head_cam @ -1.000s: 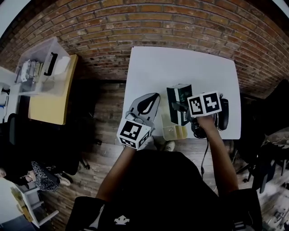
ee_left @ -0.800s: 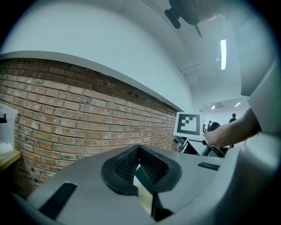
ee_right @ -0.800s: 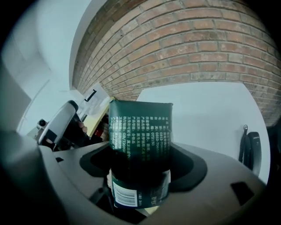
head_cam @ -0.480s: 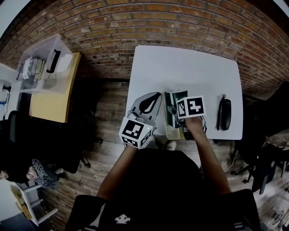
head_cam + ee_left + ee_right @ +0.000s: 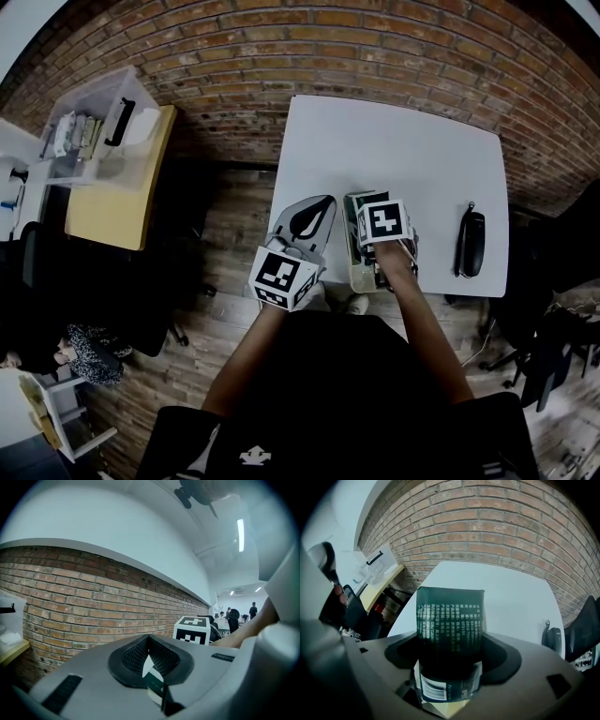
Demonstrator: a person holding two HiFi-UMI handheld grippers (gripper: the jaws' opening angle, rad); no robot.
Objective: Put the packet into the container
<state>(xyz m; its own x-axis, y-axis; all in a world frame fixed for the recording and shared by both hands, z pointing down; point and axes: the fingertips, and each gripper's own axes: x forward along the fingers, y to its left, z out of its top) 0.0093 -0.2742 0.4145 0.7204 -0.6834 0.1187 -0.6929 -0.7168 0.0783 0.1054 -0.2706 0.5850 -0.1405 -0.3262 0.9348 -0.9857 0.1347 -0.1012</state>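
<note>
My right gripper (image 5: 377,251) is shut on a dark green packet (image 5: 450,620) with white print and points steeply down. In the head view the packet (image 5: 360,211) stands upright with its lower end at the pale yellow container (image 5: 360,278) near the white table's front edge; the marker cube hides part of both. My left gripper (image 5: 319,202) hovers just left of the container, jaws drawn together. A sliver of white and dark green (image 5: 153,681) shows in its hollow; I cannot tell whether it is held.
A black handset (image 5: 471,242) lies at the right of the white table (image 5: 403,141). A brick wall runs behind the table. To the left stands a yellow-topped side table (image 5: 103,202) with a clear plastic box (image 5: 94,127).
My right gripper has moved left and down with the packet, over and onto the container, and has tipped more steeply. The black handset is now uncovered. The left gripper has stayed put.
</note>
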